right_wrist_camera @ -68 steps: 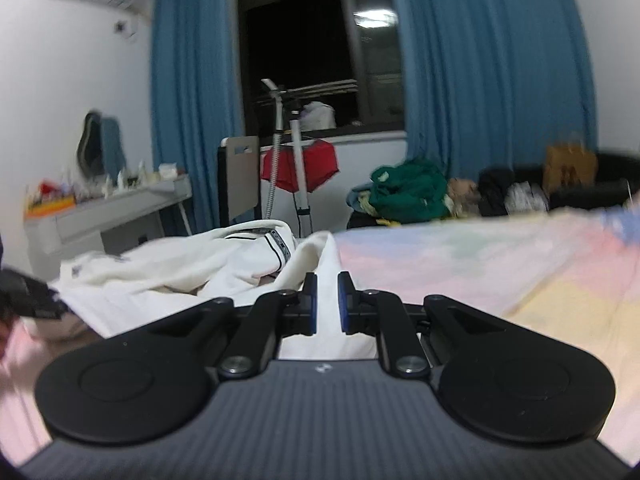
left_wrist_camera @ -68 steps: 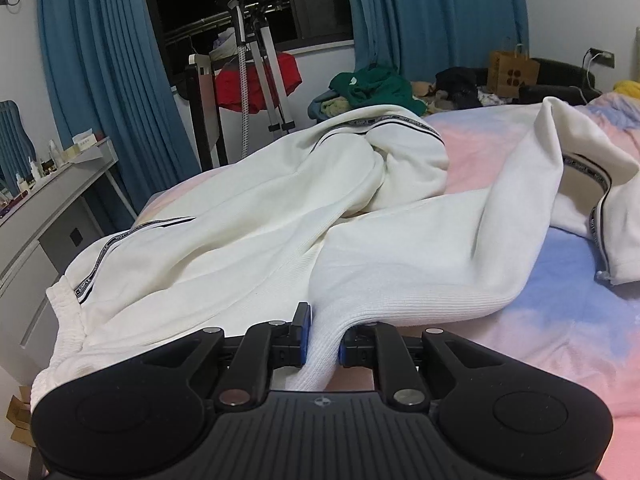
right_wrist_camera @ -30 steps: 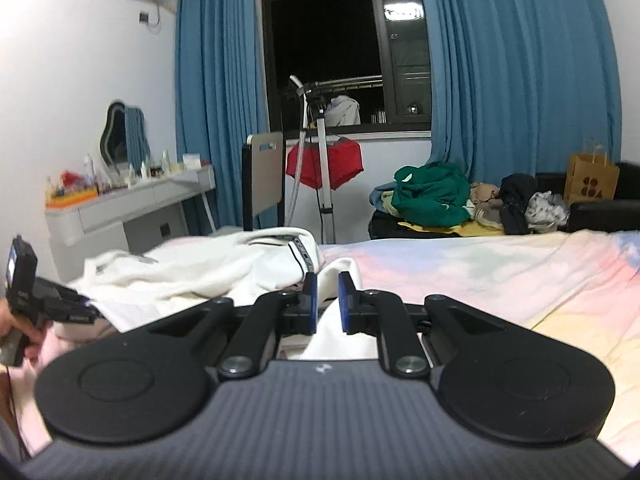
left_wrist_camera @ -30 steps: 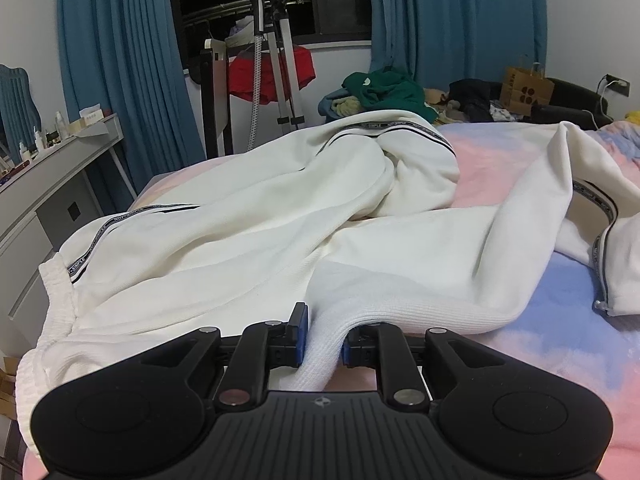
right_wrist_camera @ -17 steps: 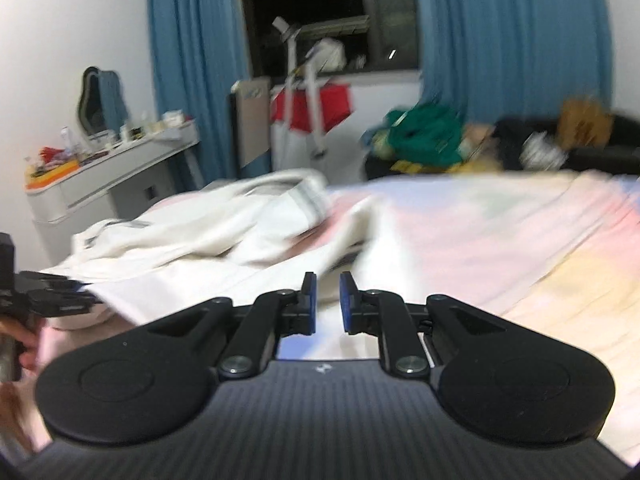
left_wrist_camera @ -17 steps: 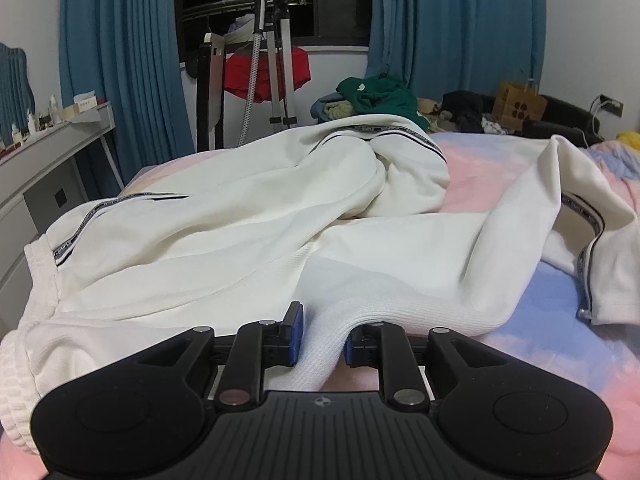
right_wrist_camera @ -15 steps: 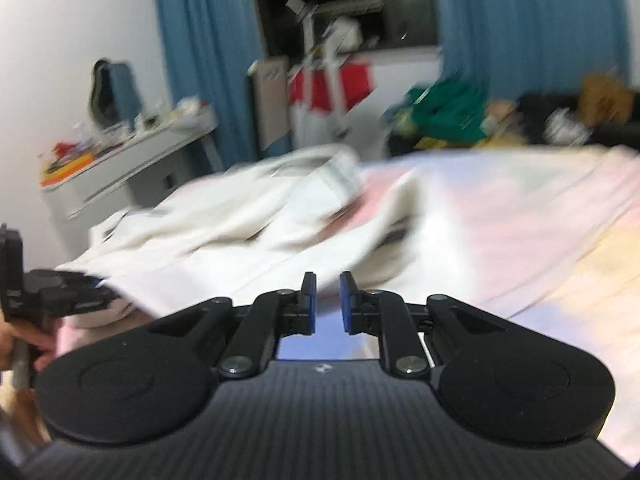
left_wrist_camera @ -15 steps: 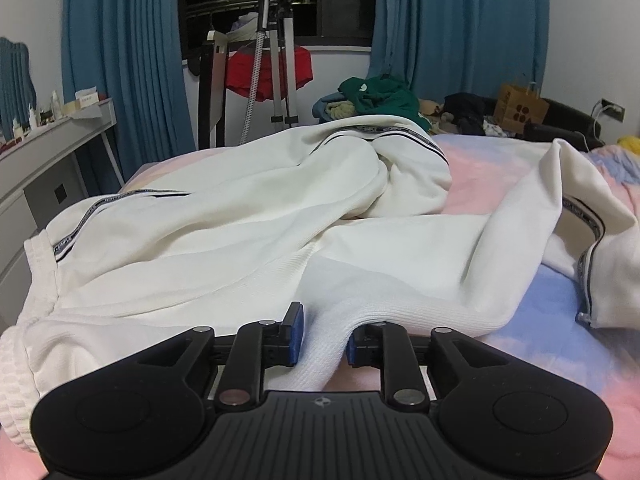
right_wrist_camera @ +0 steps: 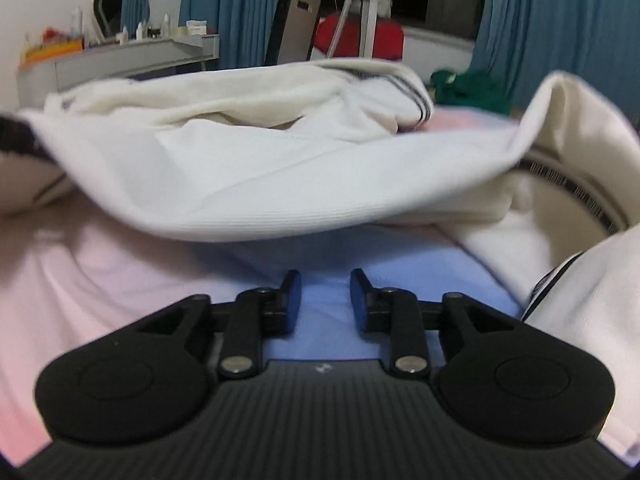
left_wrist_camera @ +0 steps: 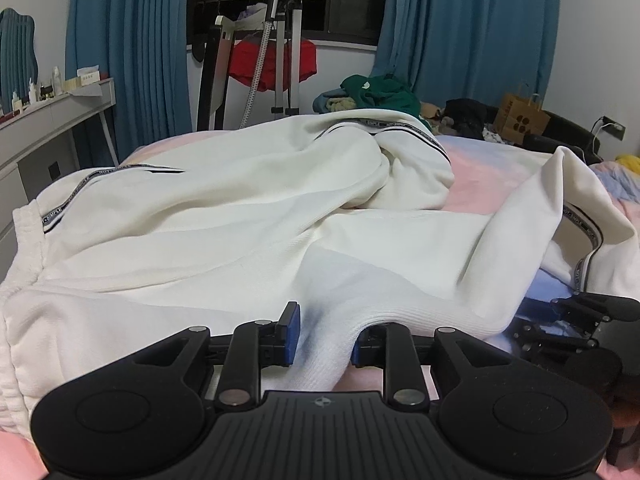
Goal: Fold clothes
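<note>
The right gripper [right_wrist_camera: 325,300] has just let go of the white jacket [left_wrist_camera: 248,216] sprawled on the bed [right_wrist_camera: 100,264], its jaws now opening on nothing, while the left gripper [left_wrist_camera: 325,338] still pinches the ribbed hem, so that fold looks laid down.

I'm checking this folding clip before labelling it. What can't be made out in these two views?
- White ribbed hem of the cream garment: left view; the left gripper body hides the part between its fingers.
- Bottles on the grey dresser: right view; blurred, too small.
- Right gripper, jaws opening, nothing between: left view's right edge cuts it off.
- Pastel bedsheet: garment covers most.
</note>
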`<state>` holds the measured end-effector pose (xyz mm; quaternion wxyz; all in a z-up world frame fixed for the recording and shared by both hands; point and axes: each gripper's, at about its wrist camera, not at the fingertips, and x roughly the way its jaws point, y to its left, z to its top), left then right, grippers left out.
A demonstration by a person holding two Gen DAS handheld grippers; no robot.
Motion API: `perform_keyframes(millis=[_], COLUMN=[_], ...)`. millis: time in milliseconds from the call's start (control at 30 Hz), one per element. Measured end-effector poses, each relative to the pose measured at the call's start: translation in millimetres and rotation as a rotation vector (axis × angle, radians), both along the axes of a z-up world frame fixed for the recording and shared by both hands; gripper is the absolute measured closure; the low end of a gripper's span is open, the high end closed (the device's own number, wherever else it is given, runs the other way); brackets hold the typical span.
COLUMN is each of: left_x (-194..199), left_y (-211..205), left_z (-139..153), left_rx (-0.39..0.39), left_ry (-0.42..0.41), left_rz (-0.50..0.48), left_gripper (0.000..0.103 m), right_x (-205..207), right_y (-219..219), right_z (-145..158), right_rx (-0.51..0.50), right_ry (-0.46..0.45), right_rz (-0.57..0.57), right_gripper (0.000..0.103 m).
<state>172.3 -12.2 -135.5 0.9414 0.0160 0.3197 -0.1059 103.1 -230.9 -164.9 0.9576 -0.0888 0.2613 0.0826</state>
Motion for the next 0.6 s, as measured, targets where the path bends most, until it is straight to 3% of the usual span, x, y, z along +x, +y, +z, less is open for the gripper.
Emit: perform_keyframes(millis=[33, 100, 133, 600], left_x=[0.2, 0.7, 0.7, -0.2], left_y=[0.0, 0.6, 1.3, -2.2], left_z=[-0.2, -0.2, -0.1, -4.3], left_rx=[-0.001, -0.005, -0.01, 0.011], left_ry=[0.0, 0.001, 0.003, -0.004], left_rz=[-0.001, -0.003, -0.002, -0.008], left_gripper=[0.078, 0.078, 0.077, 0.077], right_x=[-2.0, -3.6, -1.9, 0.4], right_y=[4.3, 4.6, 3.7, 1.2], right_z=[-0.3, -1.4, -1.1, -2.7], right_rx=[-0.037, -0.095, -0.104, -0.118], right_ry=[-0.016, -0.038, -0.039, -0.029], right_rz=[-0.019, -0.092, -0.116, -0.133], right_gripper=[0.056, 0.023, 0.019, 0.018])
